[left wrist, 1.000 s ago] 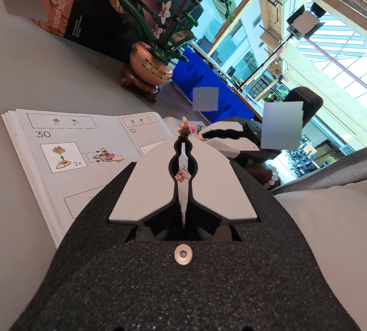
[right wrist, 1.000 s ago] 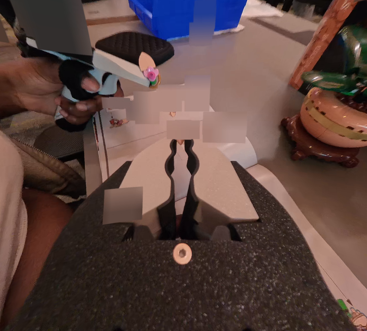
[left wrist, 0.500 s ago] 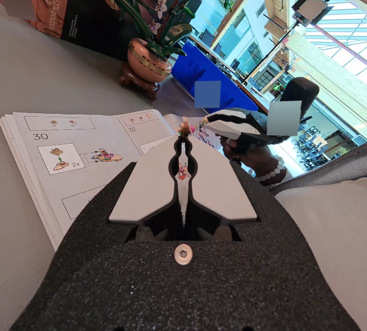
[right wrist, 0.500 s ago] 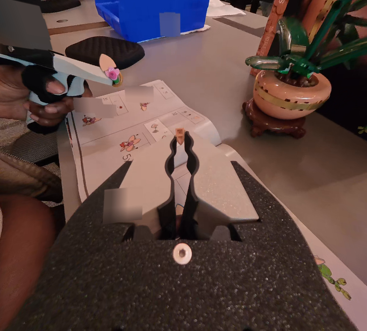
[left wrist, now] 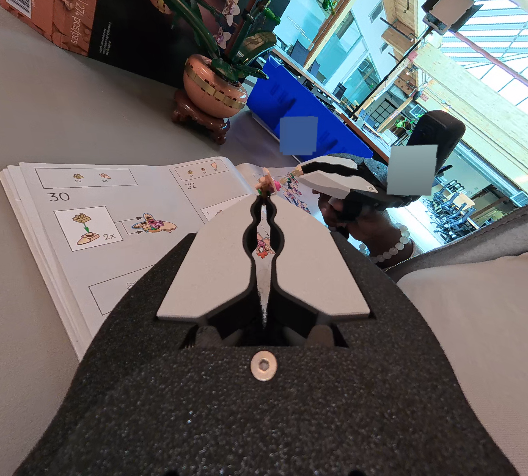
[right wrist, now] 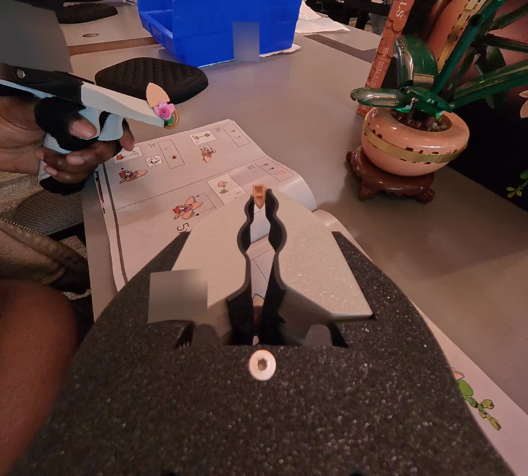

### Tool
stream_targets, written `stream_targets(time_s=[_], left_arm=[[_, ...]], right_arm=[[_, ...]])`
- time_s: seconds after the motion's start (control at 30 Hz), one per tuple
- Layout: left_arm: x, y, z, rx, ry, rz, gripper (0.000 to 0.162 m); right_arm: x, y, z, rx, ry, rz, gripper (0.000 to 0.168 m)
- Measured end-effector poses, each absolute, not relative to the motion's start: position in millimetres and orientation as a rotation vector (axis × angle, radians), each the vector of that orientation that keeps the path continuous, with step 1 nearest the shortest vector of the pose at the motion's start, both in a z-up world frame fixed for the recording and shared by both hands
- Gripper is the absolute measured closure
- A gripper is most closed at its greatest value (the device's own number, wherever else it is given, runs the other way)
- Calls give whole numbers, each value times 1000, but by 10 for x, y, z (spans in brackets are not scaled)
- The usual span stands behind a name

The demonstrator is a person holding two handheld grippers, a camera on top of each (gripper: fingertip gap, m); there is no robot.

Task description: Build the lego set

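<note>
Left claw (left wrist: 264, 199) pinching a small flower piece (left wrist: 267, 183) above the open instruction booklet (left wrist: 114, 205).

The right claw (left wrist: 297, 173) hovers just beside it; behind, a potted orchid model (left wrist: 214, 91) stands on the grey tabletop (left wrist: 71, 108).

The set box (left wrist: 85, 2) is cut off by the frame's upper left edge; the orchid model (right wrist: 428, 108) runs past the right edge in the right wrist view; the booklet (left wrist: 114, 205) disappears under the left gripper (left wrist: 264, 199).
</note>
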State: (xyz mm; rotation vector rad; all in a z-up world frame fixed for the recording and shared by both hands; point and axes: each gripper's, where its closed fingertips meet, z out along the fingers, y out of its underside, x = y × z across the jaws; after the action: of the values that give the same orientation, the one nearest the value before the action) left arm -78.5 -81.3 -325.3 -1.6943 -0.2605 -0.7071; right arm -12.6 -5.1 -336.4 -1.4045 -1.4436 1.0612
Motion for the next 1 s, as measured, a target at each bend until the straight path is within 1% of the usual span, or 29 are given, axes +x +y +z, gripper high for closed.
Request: stream_targets(time_s=[0.3, 1.0], left_arm=[[-759, -812, -3269, -1712, -239, -689, 159], [-613, -828, -3308, -1761, -126, -687, 160]], right_arm=[[-131, -100, -3378, -1370, -1480, 1030, 161], [-101, -134, -3313, -1349, -1469, 1151, 161]])
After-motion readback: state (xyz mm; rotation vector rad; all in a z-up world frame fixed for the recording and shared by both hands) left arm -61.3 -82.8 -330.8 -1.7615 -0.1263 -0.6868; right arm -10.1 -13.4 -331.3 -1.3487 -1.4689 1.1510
